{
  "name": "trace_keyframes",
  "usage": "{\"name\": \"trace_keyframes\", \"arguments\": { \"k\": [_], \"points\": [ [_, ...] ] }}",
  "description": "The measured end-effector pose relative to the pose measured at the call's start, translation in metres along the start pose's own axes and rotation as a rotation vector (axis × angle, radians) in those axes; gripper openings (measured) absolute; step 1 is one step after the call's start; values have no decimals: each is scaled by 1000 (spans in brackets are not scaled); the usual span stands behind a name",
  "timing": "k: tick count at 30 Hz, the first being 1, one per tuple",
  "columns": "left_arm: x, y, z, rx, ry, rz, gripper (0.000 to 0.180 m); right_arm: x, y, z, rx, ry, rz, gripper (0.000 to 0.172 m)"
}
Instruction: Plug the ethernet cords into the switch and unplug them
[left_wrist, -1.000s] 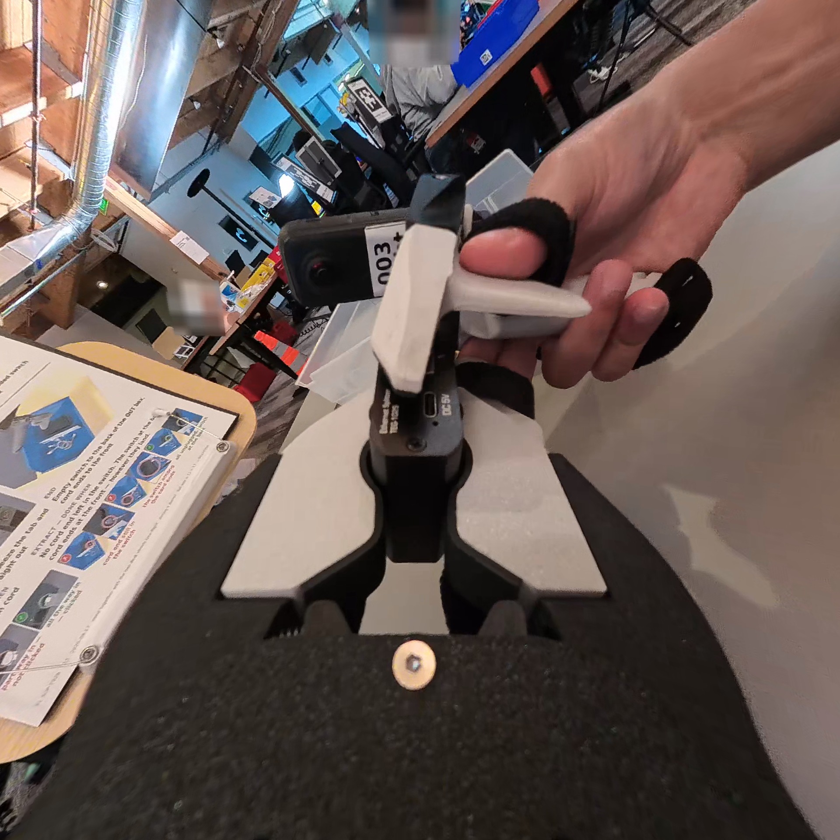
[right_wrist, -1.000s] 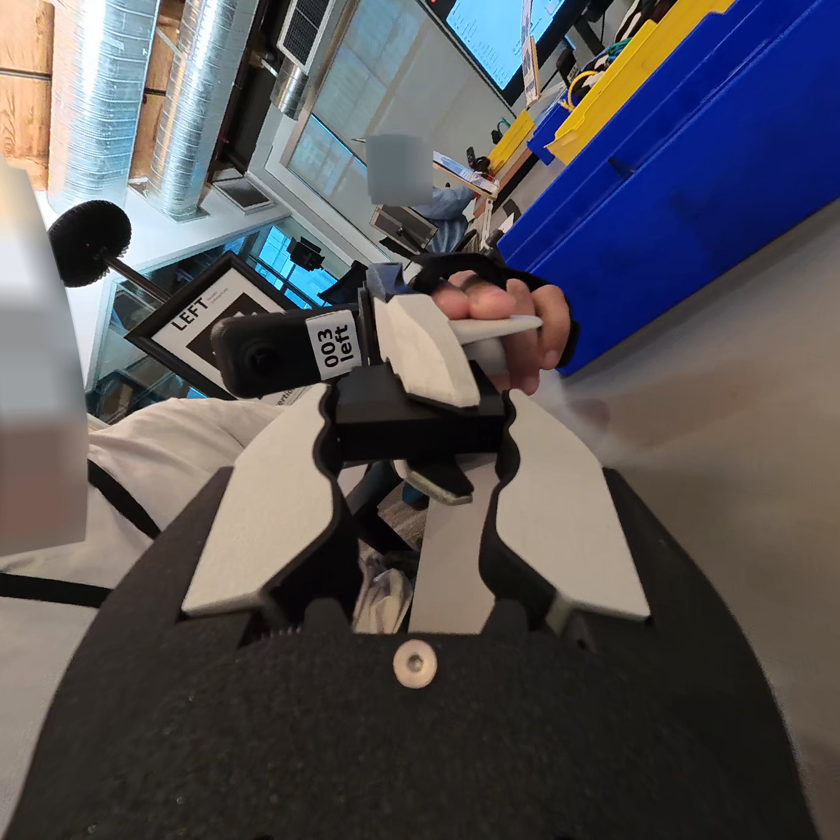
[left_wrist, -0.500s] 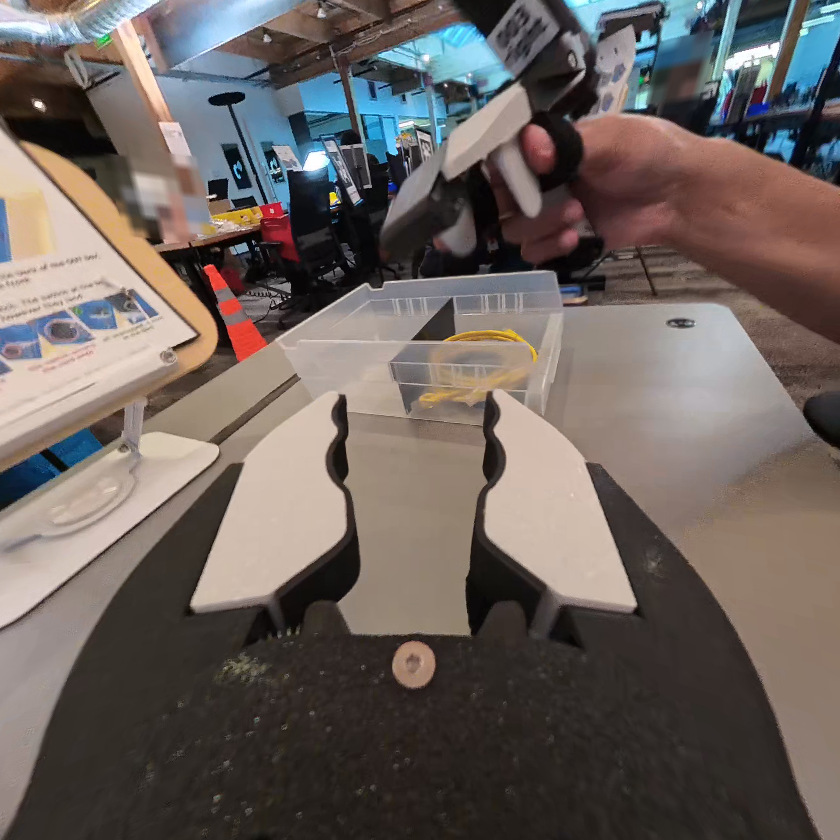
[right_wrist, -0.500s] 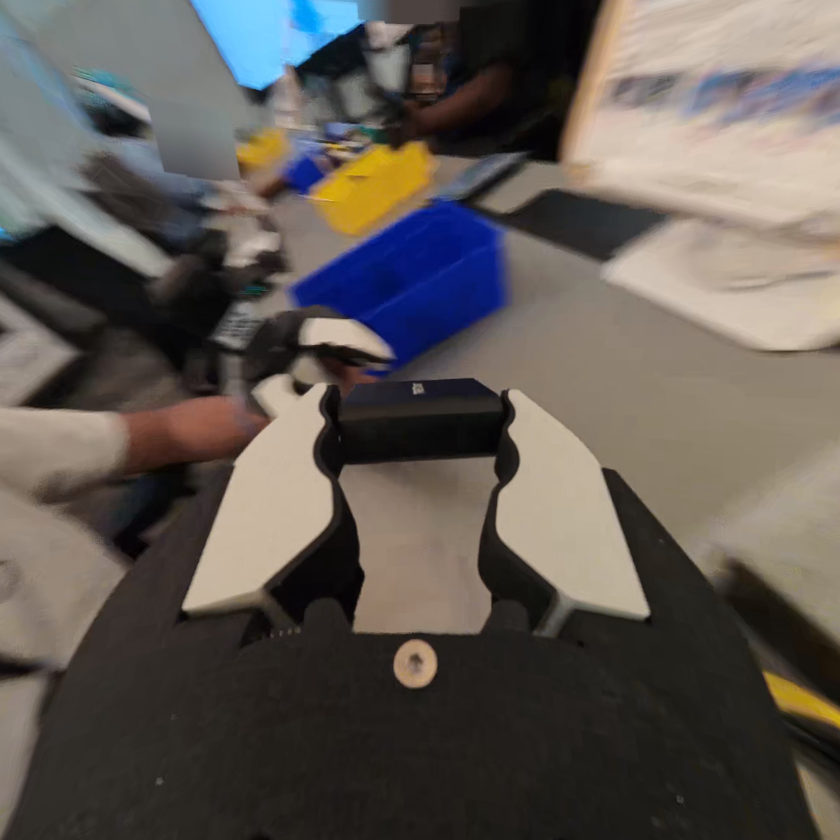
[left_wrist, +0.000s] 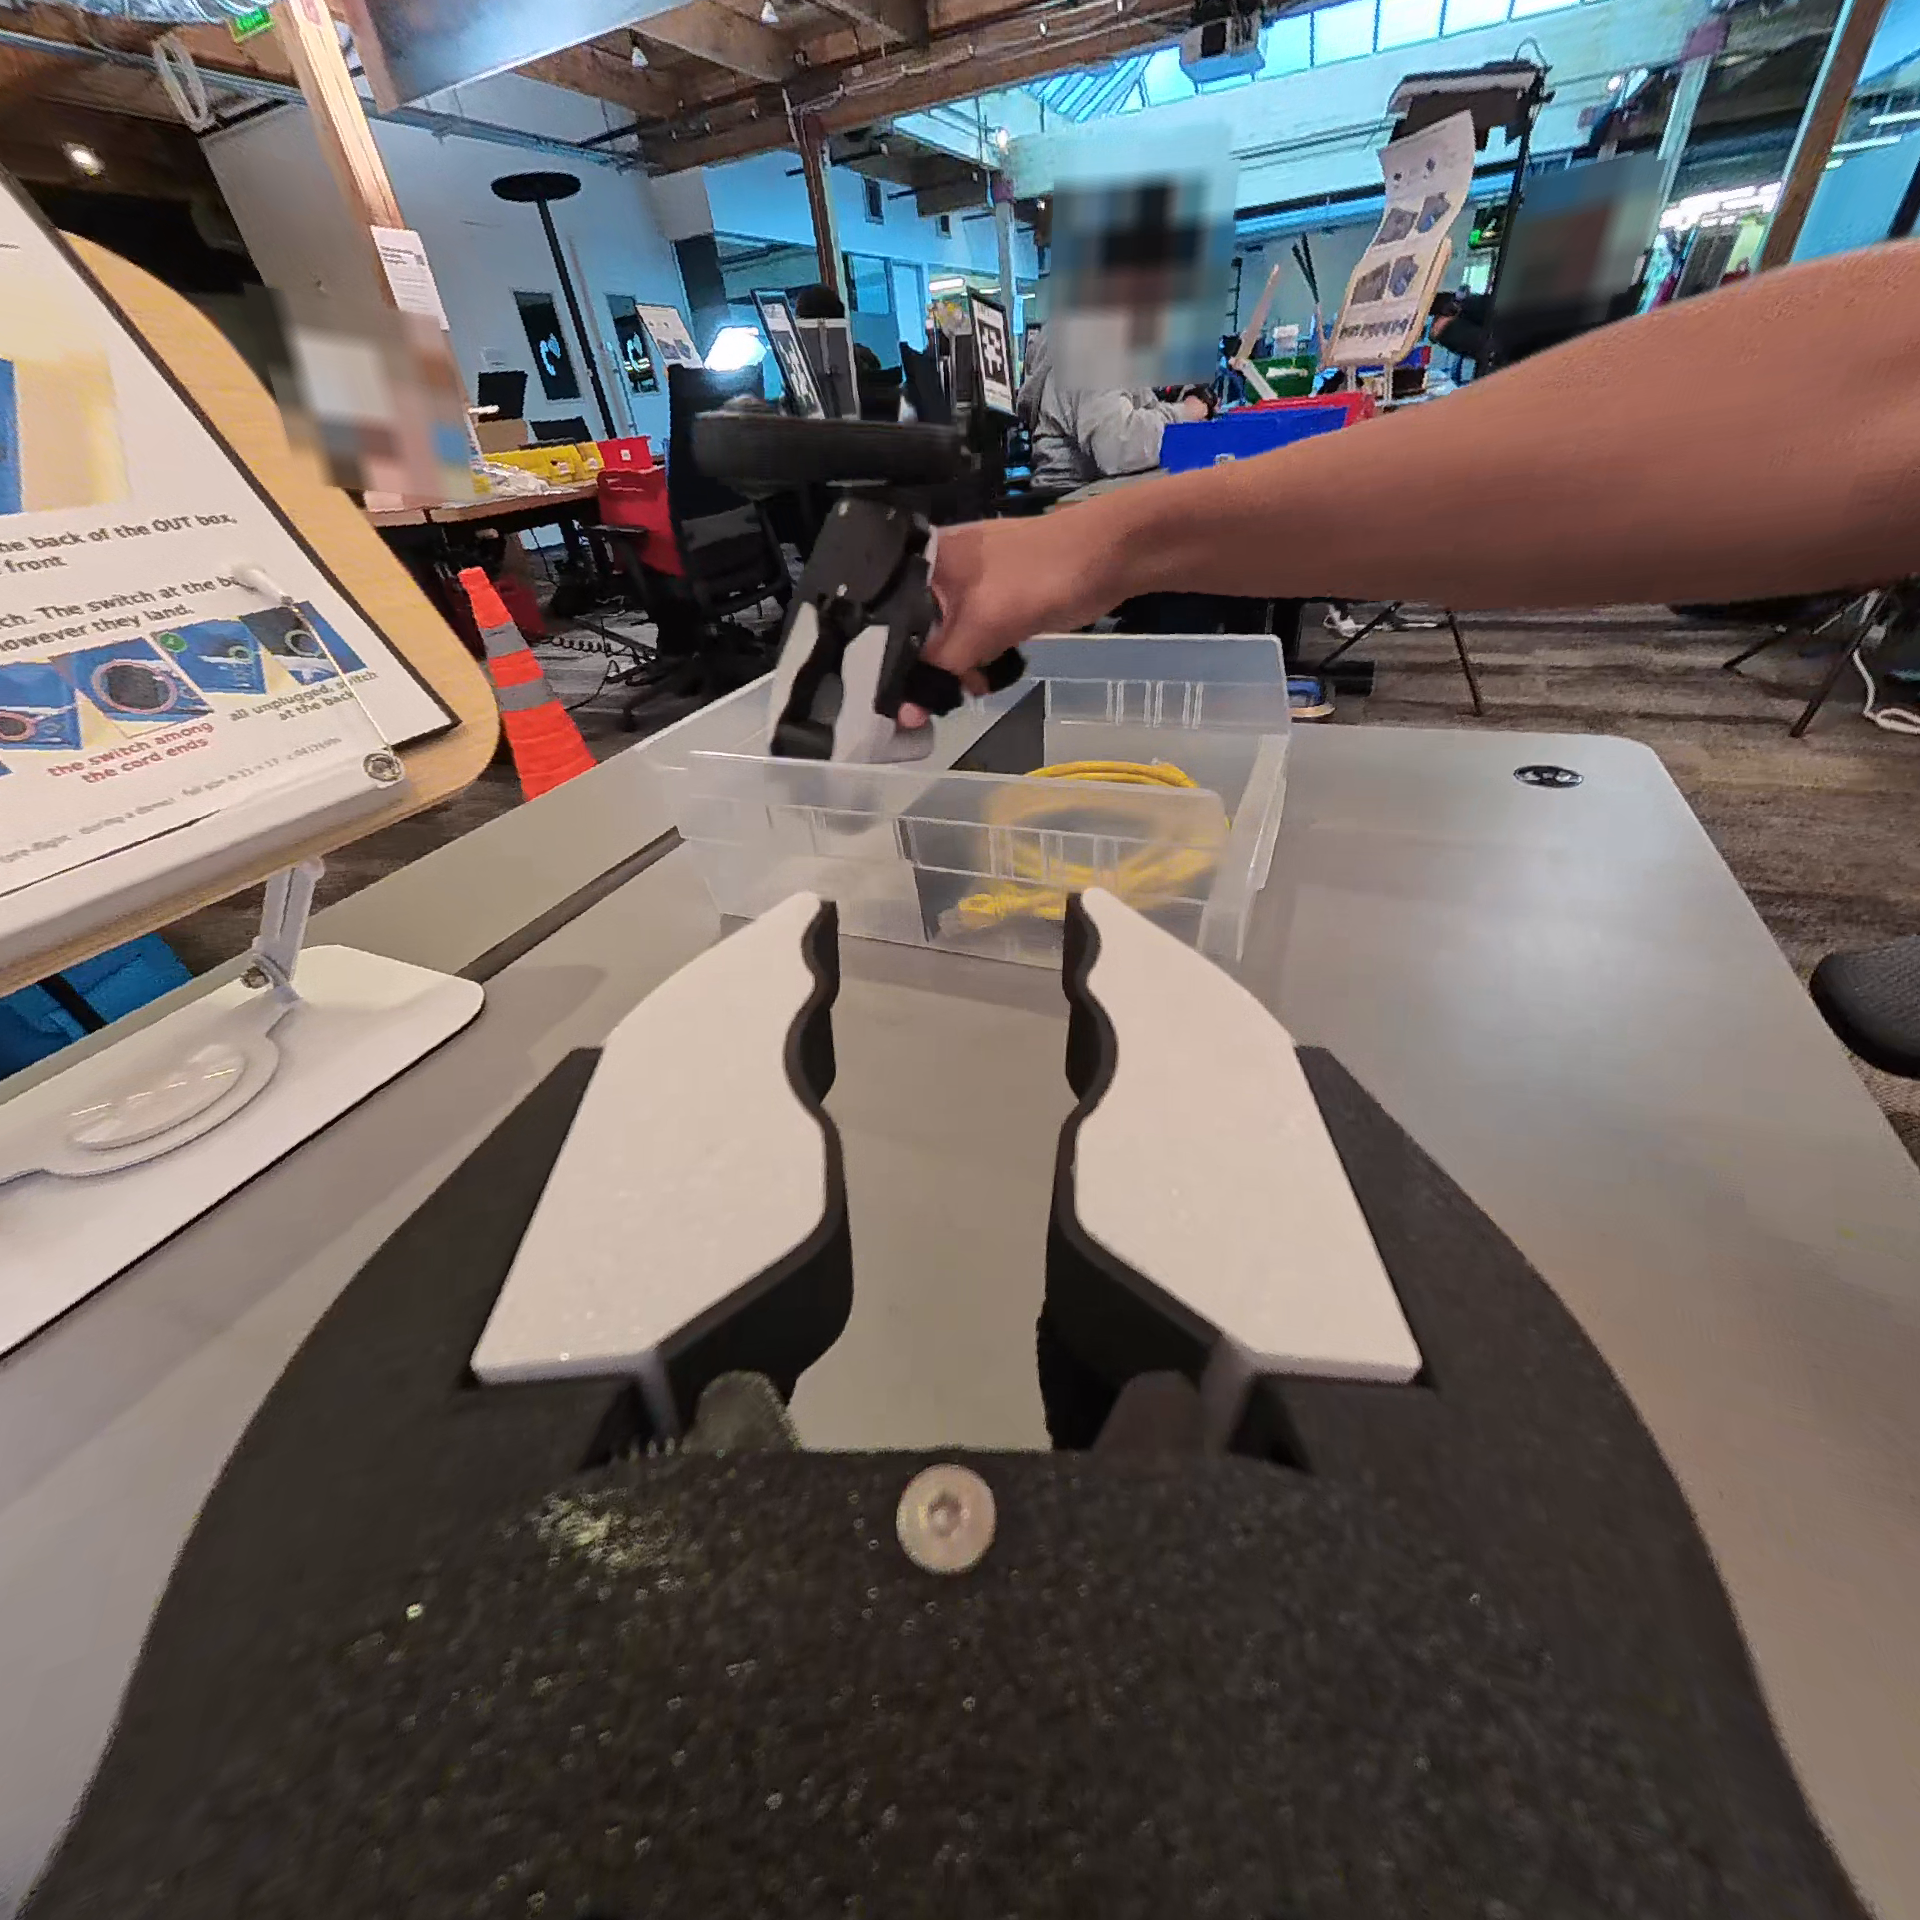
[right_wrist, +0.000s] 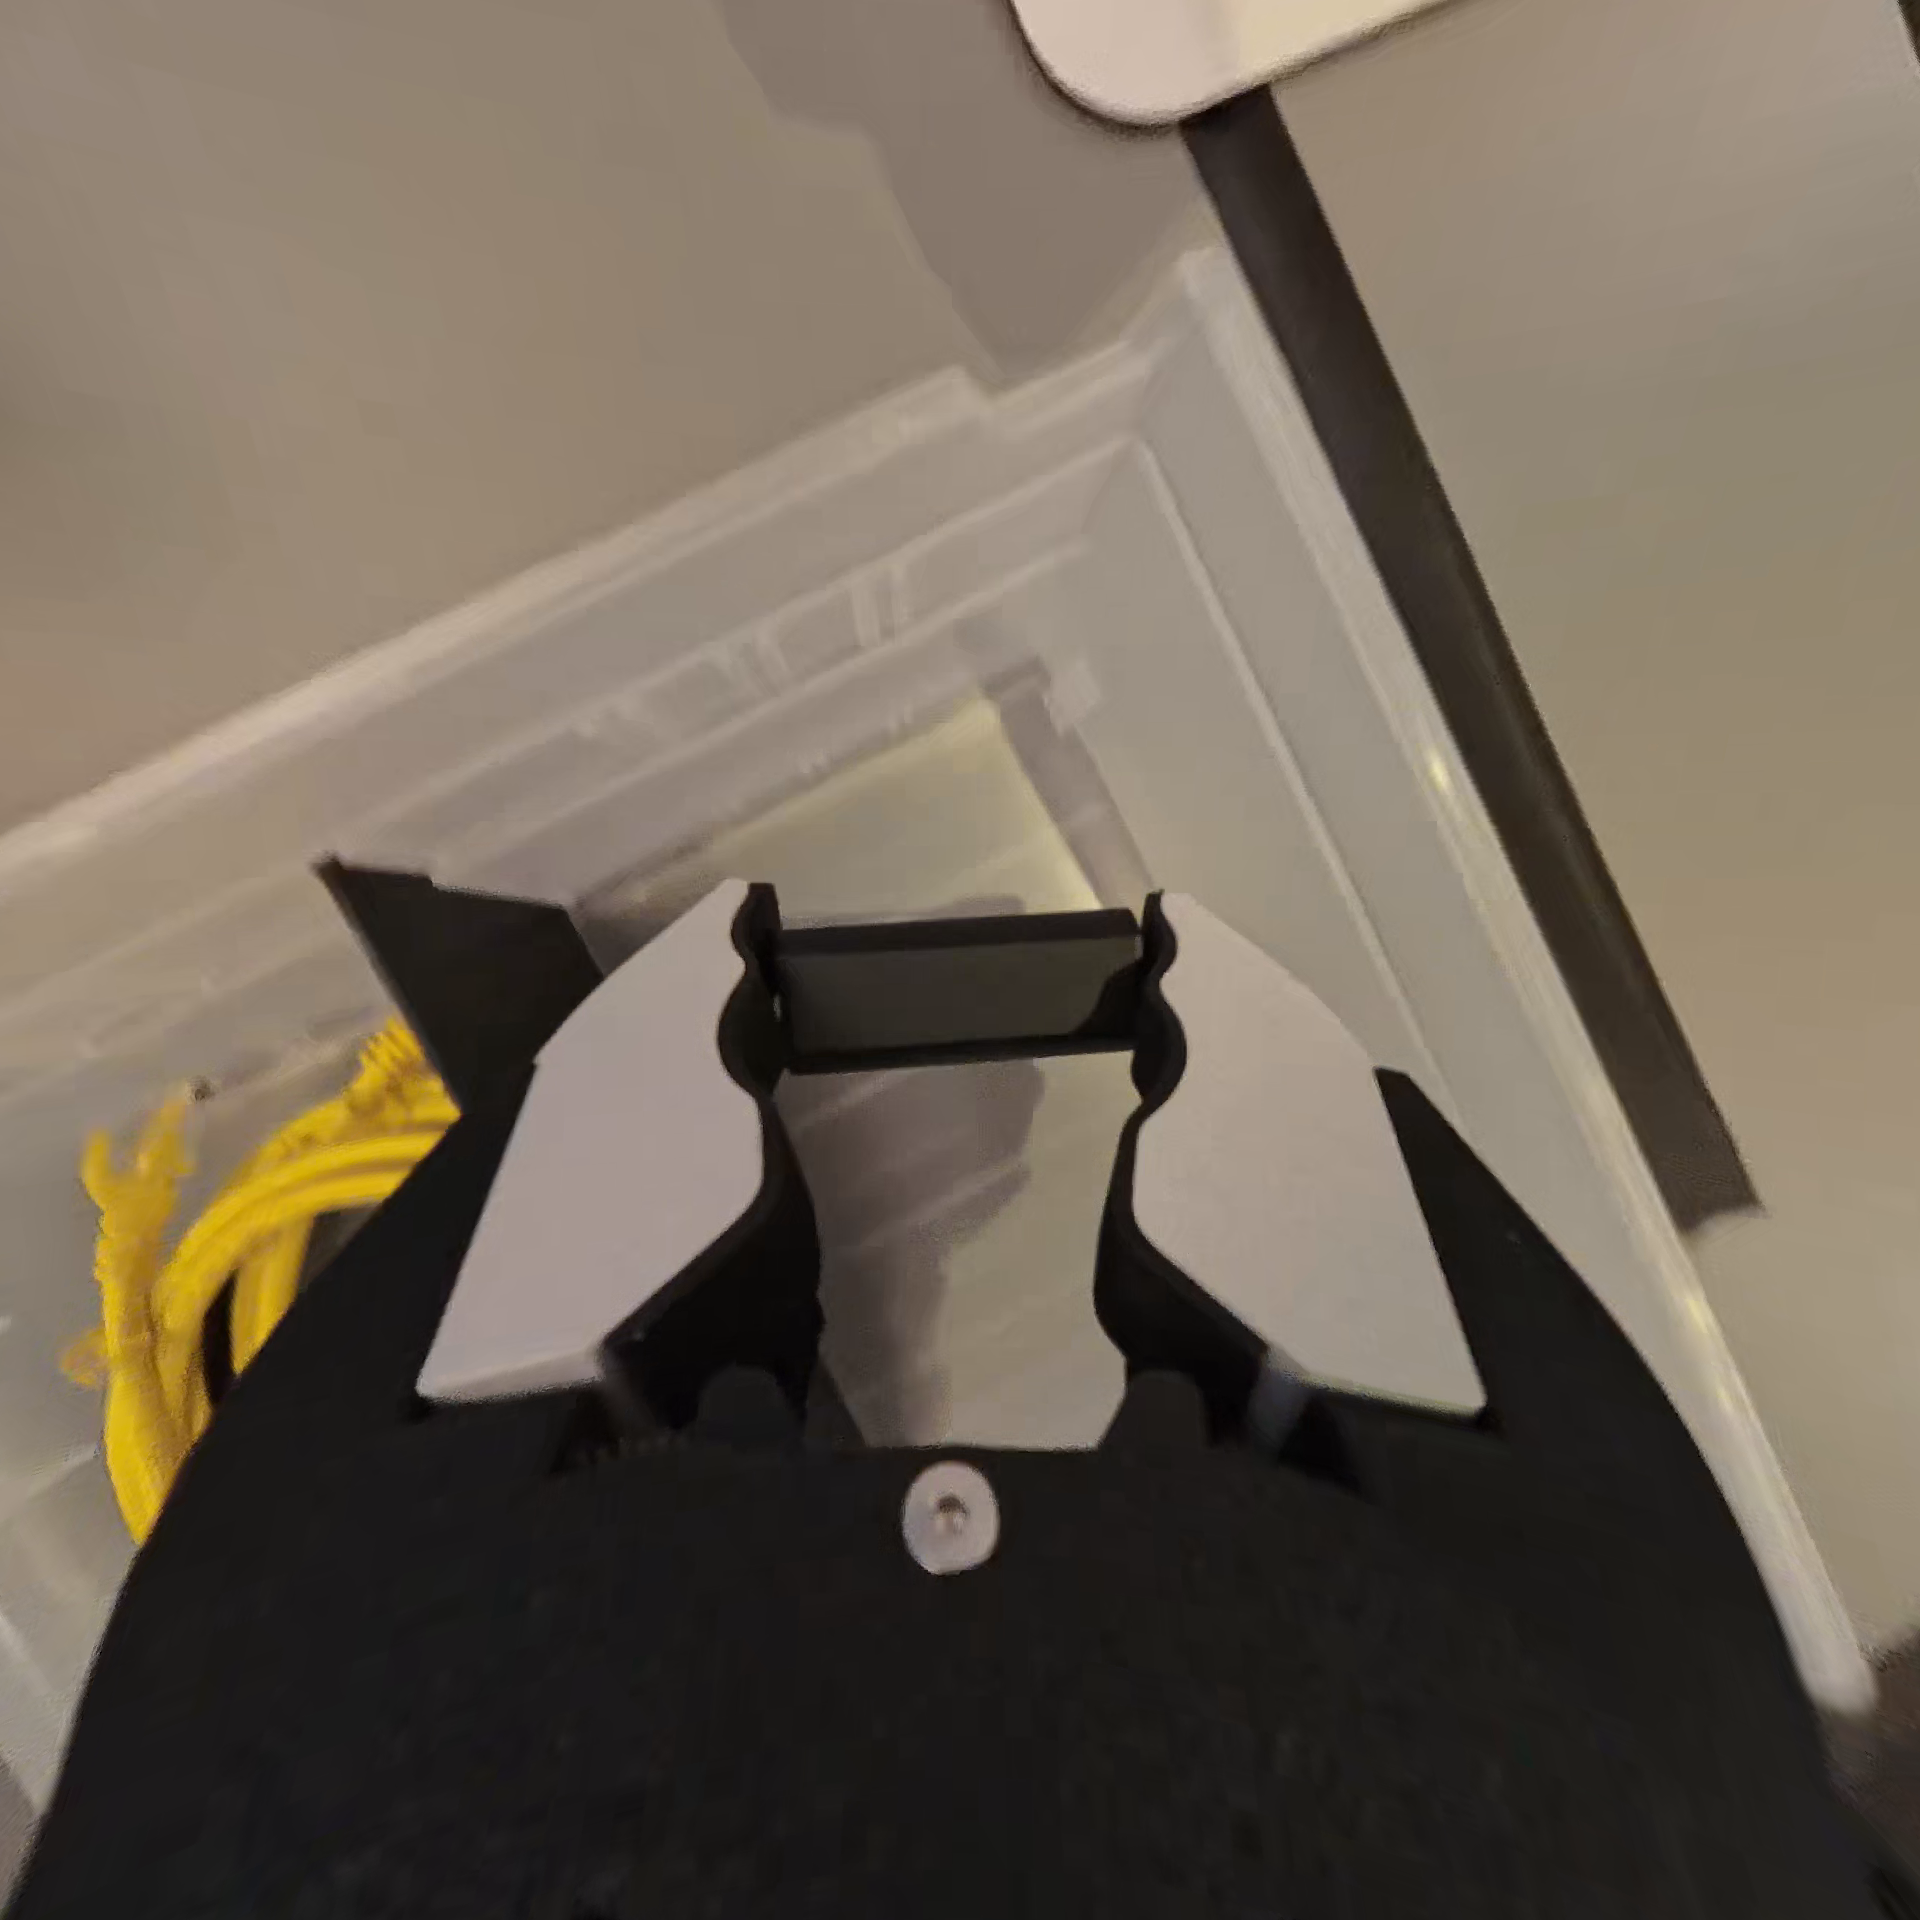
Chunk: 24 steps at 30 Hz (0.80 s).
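Observation:
In the left wrist view my left gripper (left_wrist: 951, 914) is open and empty, low over the grey table (left_wrist: 1507, 1039). It points at a clear plastic bin (left_wrist: 790, 831). Yellow ethernet cords (left_wrist: 1101, 842) lie coiled in the bin's right compartment, beside a black divider (left_wrist: 997, 727). My right gripper (left_wrist: 831, 717), held by a hand, hangs over the bin's left compartment. In the right wrist view my right gripper (right_wrist: 956, 909) is shut on the black switch (right_wrist: 951, 987), both pads pressed on its ends. It is above the bin (right_wrist: 1247, 520), with the cords (right_wrist: 208, 1216) and divider (right_wrist: 468, 966) at left.
An instruction board (left_wrist: 156, 623) on a white stand (left_wrist: 260, 1039) takes up the table's left side. An orange cone (left_wrist: 525, 686) stands on the floor behind it. A cable hole (left_wrist: 1548, 775) sits at the table's far right. People sit at desks beyond. My right fingertips sit around 30 cm from my left ones.
A second ago both grippers were on the switch. My left gripper let go, drew back and has partly closed on nothing. My right gripper carried the switch over the bin.

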<state>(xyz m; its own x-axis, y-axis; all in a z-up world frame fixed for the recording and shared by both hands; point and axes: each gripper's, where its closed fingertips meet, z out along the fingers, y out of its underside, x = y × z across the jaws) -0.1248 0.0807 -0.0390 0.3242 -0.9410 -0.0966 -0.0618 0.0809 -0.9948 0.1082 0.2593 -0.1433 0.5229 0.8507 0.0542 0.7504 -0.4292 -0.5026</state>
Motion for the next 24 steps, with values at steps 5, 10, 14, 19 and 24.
{"name": "trace_keyframes", "arguments": {
  "k": [5,10,14,19,24],
  "points": [
    [7,1,1,-20,3,87,39,4,-12,20,52,-97,32,65],
    [10,3,2,-41,2,119,38,14,41,23,-252,-76,18,66],
    [12,9,5,-100,20,21,50,14,63,10,-447,-55,86,66],
    [5,14,6,-101,-13,39,55,11,64,6,-462,-50,115,67],
    [8,6,3,-47,-4,-41,51,15,60,-15,-366,44,107,68]
  ]
}}
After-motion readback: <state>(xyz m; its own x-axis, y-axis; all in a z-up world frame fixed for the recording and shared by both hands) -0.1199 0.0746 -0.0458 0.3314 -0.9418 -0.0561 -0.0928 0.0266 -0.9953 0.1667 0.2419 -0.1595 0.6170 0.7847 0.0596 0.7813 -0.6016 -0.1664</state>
